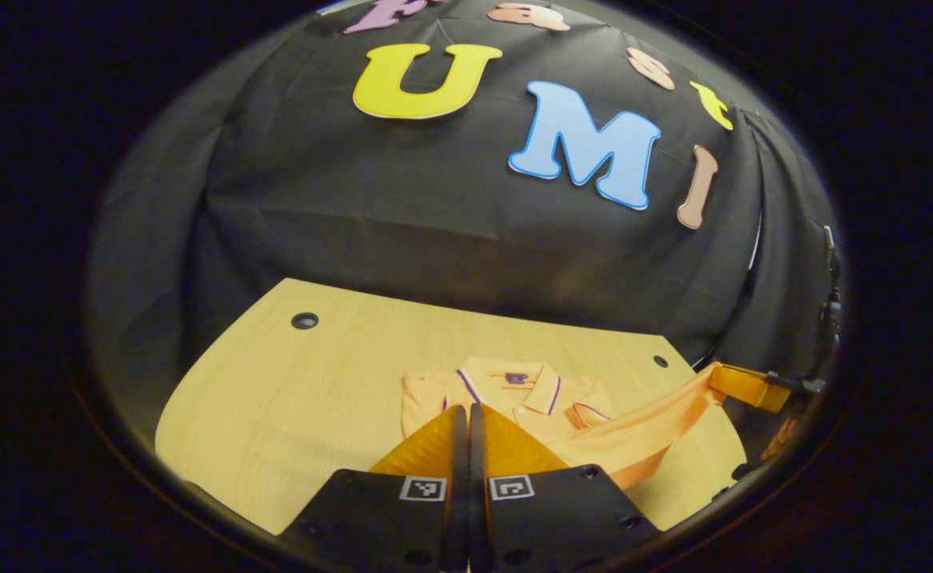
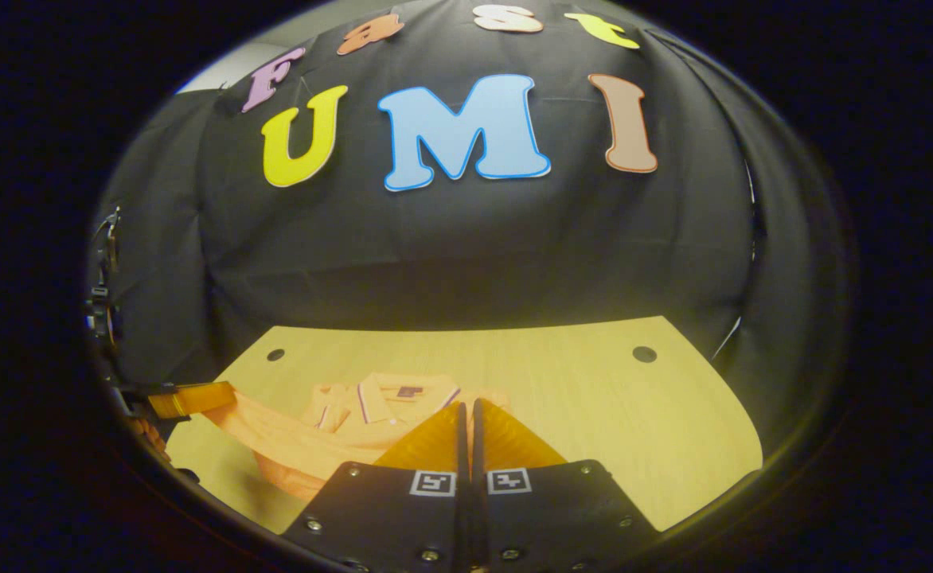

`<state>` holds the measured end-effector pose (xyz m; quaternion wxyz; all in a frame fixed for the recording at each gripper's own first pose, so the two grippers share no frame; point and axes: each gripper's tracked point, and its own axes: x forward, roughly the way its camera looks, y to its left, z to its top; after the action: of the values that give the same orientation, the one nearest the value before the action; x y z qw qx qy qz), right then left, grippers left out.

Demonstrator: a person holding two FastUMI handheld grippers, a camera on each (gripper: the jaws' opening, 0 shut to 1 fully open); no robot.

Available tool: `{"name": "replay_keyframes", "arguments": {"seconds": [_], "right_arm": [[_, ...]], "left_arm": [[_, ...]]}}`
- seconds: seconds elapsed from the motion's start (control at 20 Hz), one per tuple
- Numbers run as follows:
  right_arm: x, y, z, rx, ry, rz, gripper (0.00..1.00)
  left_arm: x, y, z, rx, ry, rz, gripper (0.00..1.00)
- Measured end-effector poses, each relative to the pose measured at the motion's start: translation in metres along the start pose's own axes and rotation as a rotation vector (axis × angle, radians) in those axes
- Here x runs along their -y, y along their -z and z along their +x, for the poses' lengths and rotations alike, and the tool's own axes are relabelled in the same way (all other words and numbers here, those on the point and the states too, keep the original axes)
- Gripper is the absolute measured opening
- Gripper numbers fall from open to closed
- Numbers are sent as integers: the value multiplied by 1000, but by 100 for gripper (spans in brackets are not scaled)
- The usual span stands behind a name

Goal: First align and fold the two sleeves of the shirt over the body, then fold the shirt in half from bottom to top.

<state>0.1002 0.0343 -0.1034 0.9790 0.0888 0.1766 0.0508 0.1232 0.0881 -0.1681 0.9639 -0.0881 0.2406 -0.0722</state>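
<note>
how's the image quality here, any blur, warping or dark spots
Left gripper view: fisheye warping bows the light wooden table edge; the orange polo shirt collar is fairly sharp, while the stretched hem toward the other gripper looks softer. Right gripper view: same bowing, dim warm lighting, and the shirt appears slightly soft, with darkening toward the rim.

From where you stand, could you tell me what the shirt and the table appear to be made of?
The shirt looks like a soft knit fabric, matte orange: it drapes and stretches limply where its hem is lifted, and its collar has dark piping. The table looks like pale wood or wood-look laminate, smooth with faint straight grain lines and a soft sheen; which one, I cannot tell.
</note>
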Motion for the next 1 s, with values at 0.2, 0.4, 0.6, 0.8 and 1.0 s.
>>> {"name": "replay_keyframes", "arguments": {"seconds": [0.2,0.4,0.6,0.8,1.0], "right_arm": [[2,-13,42,3,32,-25,0],[9,-17,86,-17,73,-43,0],[16,-9,124,-38,115,-13,0],[27,13,155,-81,161,-19,0],[32,40,171,-140,183,-75,0]], "left_arm": [[-11,-22,49,19,10,24,6],[-27,-39,98,31,3,56,5],[-37,-41,136,32,-8,75,5],[-44,-26,173,10,-22,136,6],[-48,-8,197,-21,-31,154,5]]}}
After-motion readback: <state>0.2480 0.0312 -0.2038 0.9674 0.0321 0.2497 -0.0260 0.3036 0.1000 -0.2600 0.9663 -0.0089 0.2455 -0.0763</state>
